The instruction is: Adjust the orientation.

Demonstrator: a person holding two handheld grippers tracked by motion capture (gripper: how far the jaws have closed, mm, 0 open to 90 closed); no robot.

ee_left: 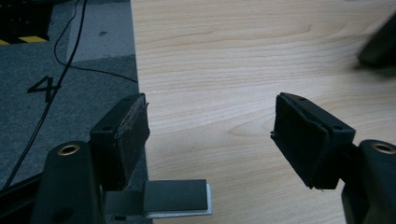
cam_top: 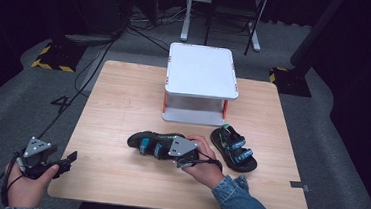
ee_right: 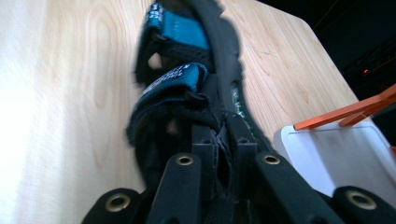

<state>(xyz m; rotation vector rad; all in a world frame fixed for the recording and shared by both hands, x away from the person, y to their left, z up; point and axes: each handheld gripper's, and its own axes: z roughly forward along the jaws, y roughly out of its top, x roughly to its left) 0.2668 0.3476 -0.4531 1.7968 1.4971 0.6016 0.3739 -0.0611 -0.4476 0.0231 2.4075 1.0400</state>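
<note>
1. High view: a light wooden table (cam_top: 123,99) stands on grey carpet, with a white two-tier stand (cam_top: 202,70) on orange posts at its far middle.
2. High view: two black sandals with blue straps lie in front of the stand. The near sandal (cam_top: 146,140) sits at the table's middle, turned onto its side with its toe toward the left. The second sandal (cam_top: 233,148) lies flat, sole down, to the right of it and just in front of the stand's right corner; the two are near each other but apart.
3. High view: the right gripper (cam_top: 183,152), its grey three-cornered plate on top, sits at the heel end of the near sandal, with the right hand (cam_top: 207,166) in a denim sleeve behind it.
4. High view: the left gripper (cam_top: 68,161) hangs at the table's near left corner, well apart from both sandals, carried by the left hand (cam_top: 26,185).
5. Left gripper view: the left gripper (ee_left: 210,135) has its jaws spread wide with nothing between them. Bare table wood lies beneath and ahead, the grey carpet with a black cable (ee_left: 56,84) is off to the left, and a dark blurred shape shows at the upper right edge.
6. Right gripper view: the right gripper (ee_right: 227,140) has its jaws nearly together, pinching the thin edge of the near sandal (ee_right: 177,84) at its heel end. The sandal runs away from the camera on its side, blue straps to the left of the sole's rim. The white stand (ee_right: 341,154) with an orange post shows at the right.
</note>
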